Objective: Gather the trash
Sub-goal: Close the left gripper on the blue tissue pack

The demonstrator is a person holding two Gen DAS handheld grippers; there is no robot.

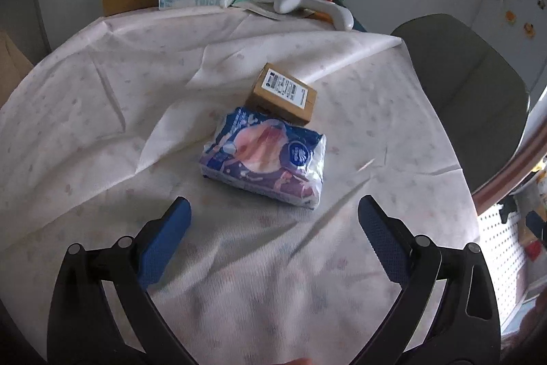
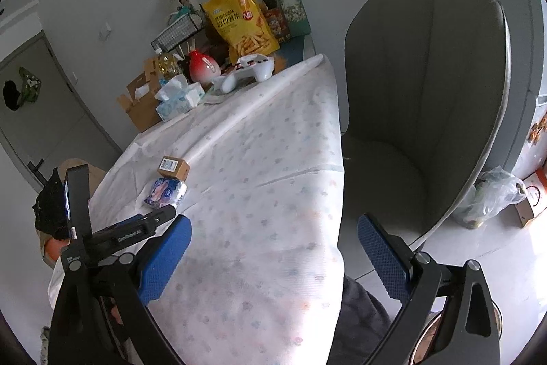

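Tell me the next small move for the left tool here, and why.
Probably ease the left tool forward and down to straddle the tissue pack. Its jaws stand open and empty, the pack lies just ahead on the tablecloth, touching the small box behind it. The right tool is open, further off.
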